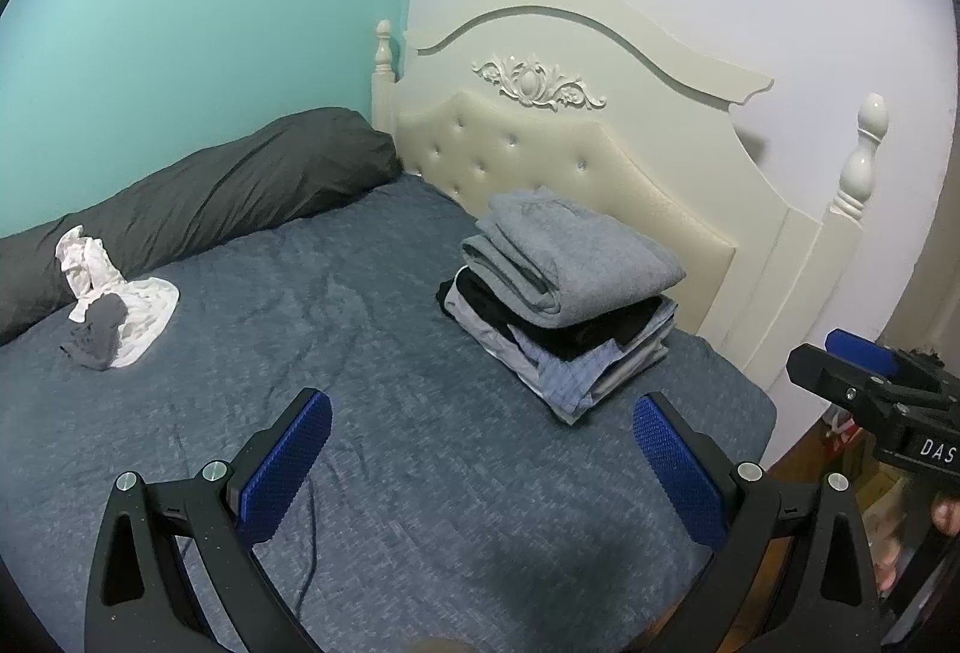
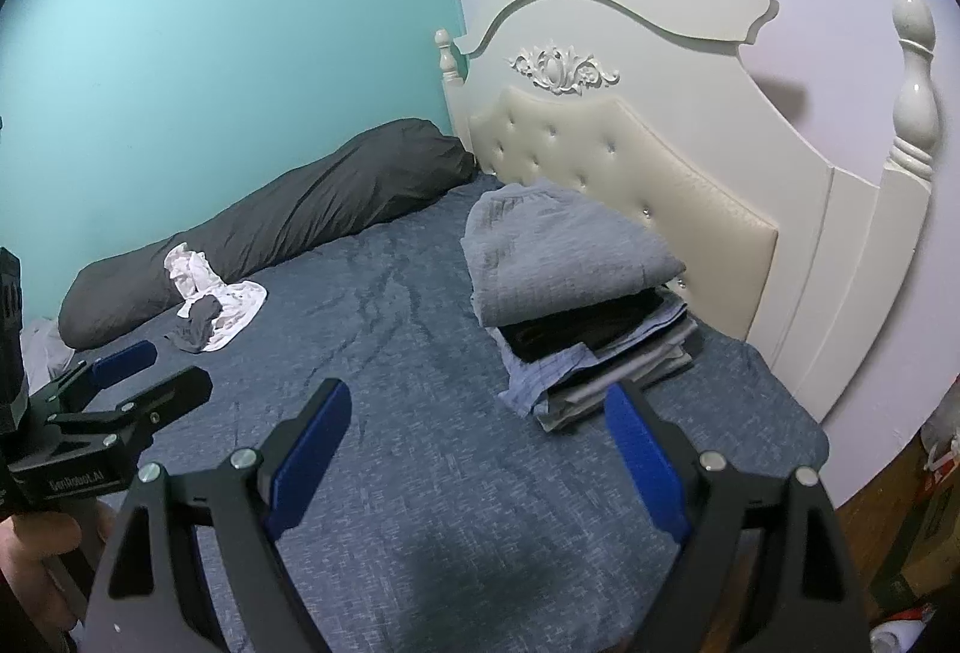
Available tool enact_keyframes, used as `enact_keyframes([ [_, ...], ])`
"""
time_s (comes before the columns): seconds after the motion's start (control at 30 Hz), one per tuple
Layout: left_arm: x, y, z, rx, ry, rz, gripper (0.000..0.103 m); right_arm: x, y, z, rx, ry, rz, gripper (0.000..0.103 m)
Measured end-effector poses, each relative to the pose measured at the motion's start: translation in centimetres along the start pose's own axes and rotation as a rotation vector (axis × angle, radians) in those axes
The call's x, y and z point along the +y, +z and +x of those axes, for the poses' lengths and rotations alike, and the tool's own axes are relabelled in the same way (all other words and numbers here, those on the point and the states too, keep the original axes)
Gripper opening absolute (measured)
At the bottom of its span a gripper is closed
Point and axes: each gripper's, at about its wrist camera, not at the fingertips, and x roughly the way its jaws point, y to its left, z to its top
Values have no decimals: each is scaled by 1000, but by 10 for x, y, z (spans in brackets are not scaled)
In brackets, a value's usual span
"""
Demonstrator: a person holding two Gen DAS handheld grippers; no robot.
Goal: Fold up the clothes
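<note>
A stack of folded clothes (image 1: 564,293) (image 2: 576,293), grey on top with black and light blue beneath, sits on the blue bed by the headboard. A crumpled white and dark grey heap of garments (image 1: 117,311) (image 2: 213,308) lies far left beside the dark bolster. My left gripper (image 1: 480,443) hovers over bare bedding, open and empty, short of the stack. My right gripper (image 2: 477,431) is open too, empty, its right finger near the stack's front corner. Each gripper shows at the edge of the other's view: the right gripper (image 1: 852,365), the left gripper (image 2: 150,371).
A long dark grey bolster (image 1: 198,197) (image 2: 282,215) lies along the teal wall. The cream headboard (image 1: 600,155) (image 2: 660,161) stands behind the stack. The blue bedspread (image 1: 360,329) (image 2: 408,353) is bare in the middle. Boxes and clutter (image 2: 924,539) sit on the floor right of the bed.
</note>
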Motion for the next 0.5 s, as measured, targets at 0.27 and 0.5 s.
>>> enact_keyframes([
  [0.27, 0, -9, -14, -9, 6, 10, 103, 5, -6, -10, 1, 10, 6, 88],
  [0.5, 2, -14, -26, -24, 1, 4, 103, 6, -15, -17, 5, 8, 13, 88],
])
